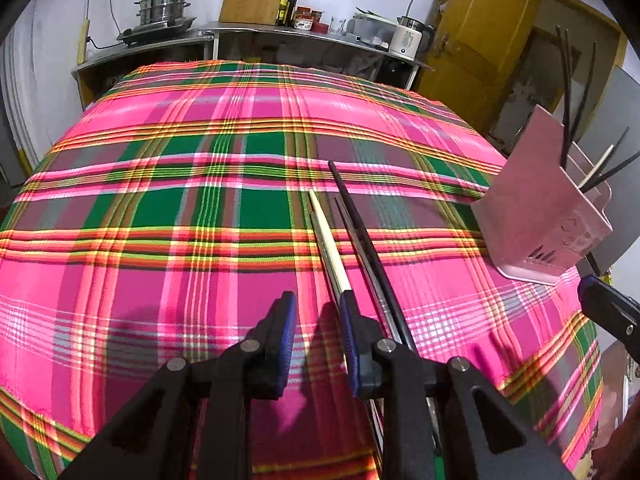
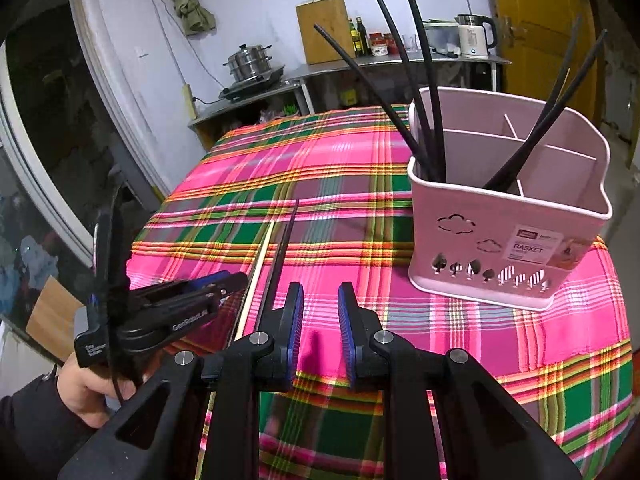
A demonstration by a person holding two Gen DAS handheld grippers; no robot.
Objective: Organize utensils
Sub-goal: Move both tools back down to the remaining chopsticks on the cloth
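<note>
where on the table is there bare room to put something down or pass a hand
The plaid tablecloth lies bare across its far half and the whole side left of the pale wooden chopstick. A smaller bare strip lies in front of the pink plastic utensil basket. It is crowded around the black chopsticks by the left gripper.
</note>
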